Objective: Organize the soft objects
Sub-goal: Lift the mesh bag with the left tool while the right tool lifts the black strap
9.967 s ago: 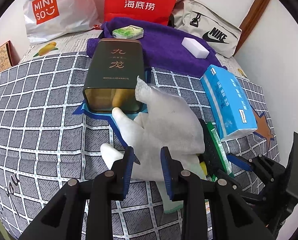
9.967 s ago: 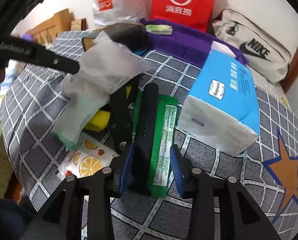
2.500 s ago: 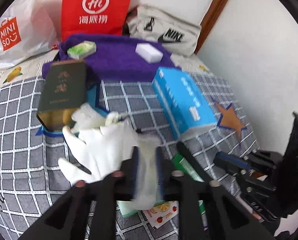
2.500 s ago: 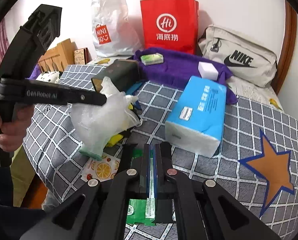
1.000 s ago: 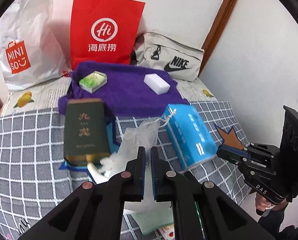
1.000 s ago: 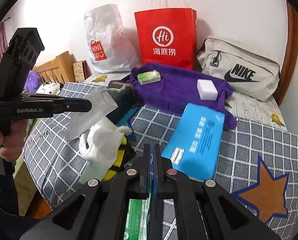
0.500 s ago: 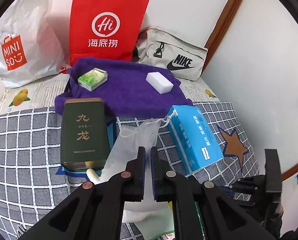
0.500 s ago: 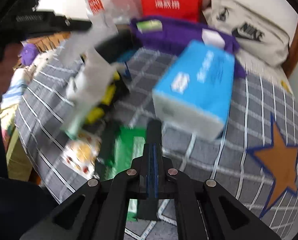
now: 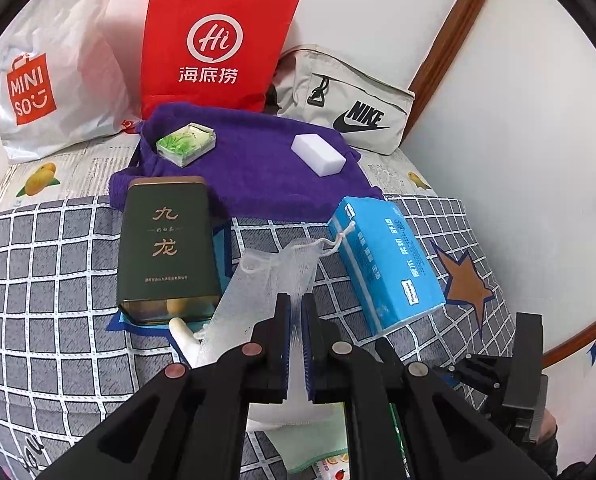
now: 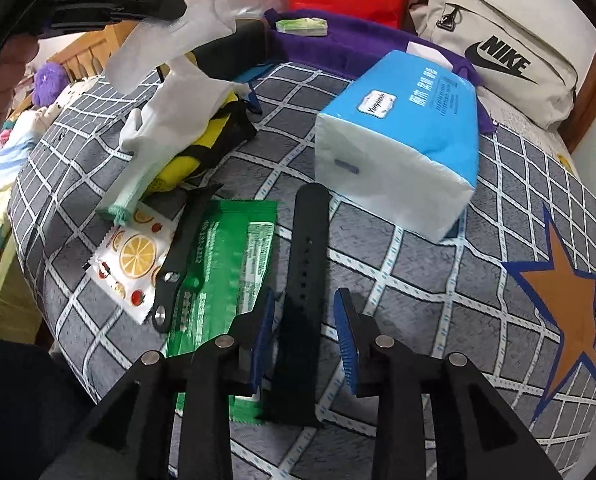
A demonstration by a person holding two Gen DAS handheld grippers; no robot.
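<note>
My left gripper (image 9: pixel 293 300) is shut on a white mesh drawstring pouch (image 9: pixel 273 276), held up off the bed; the right wrist view shows the pouch (image 10: pixel 157 48) hanging at the upper left. Below it lies a white glove (image 10: pixel 177 100) over a yellow-and-black item (image 10: pixel 201 148). My right gripper (image 10: pixel 306 300) points down at the checked blanket (image 10: pixel 438 280), its jaws opening. A black watch strap (image 10: pixel 308 240) lies flat between them, with a gap to each blue pad.
A green packet (image 10: pixel 225 252), a second strap piece (image 10: pixel 177 264) and a fruit-print sachet (image 10: pixel 131 256) lie left of the strap. A blue tissue pack (image 10: pixel 410 120) sits behind. A green tin (image 9: pixel 163 244), purple towel (image 9: pixel 249 168), and bags stand farther back.
My right gripper has sunk toward the blanket and its jaws have parted from the black strap, which now rests on the blanket. The left gripper has stayed put, still shut on the mesh pouch.
</note>
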